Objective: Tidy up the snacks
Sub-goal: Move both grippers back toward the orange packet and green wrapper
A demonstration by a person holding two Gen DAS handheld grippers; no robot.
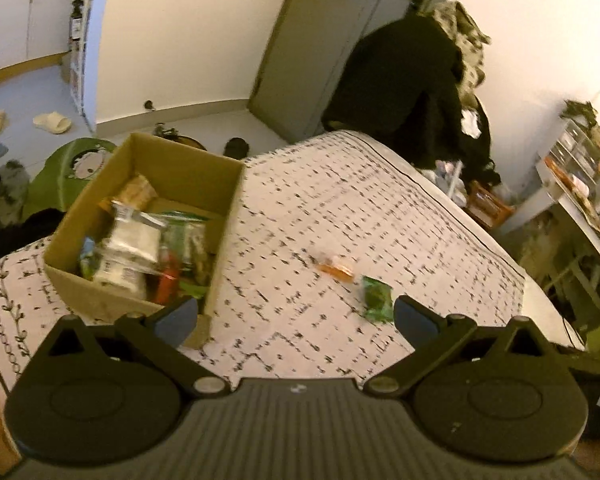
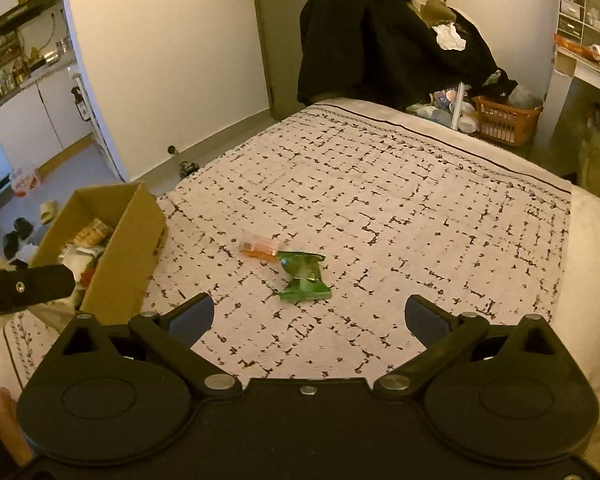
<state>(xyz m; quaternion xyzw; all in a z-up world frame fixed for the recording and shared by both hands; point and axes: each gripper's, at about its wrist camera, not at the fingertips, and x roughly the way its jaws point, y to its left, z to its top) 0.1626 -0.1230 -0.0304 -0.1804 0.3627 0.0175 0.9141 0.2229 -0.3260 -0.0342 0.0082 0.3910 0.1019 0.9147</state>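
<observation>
A brown cardboard box (image 1: 224, 216) (image 2: 128, 240) stands on the patterned bedspread (image 1: 340, 208) (image 2: 400, 184), holding several snack packets. Two snacks lie loose on the cloth: a green packet (image 1: 377, 298) (image 2: 305, 278) and a small orange packet (image 1: 335, 269) (image 2: 259, 247) just beyond it. My left gripper (image 1: 296, 318) is open and empty, its left finger by the box's near corner, the green packet just inside its right finger. My right gripper (image 2: 310, 316) is open and empty, with the green packet a little ahead between its fingers. Part of the left gripper (image 2: 28, 286) shows at that view's left edge.
Dark clothes are heaped on a chair (image 2: 380, 28) past the far edge of the bed. An orange basket (image 2: 504, 120) and a desk (image 2: 580, 68) stand at the right. Slippers (image 1: 52, 122) lie on the floor at the left, past a white wall (image 1: 180, 32).
</observation>
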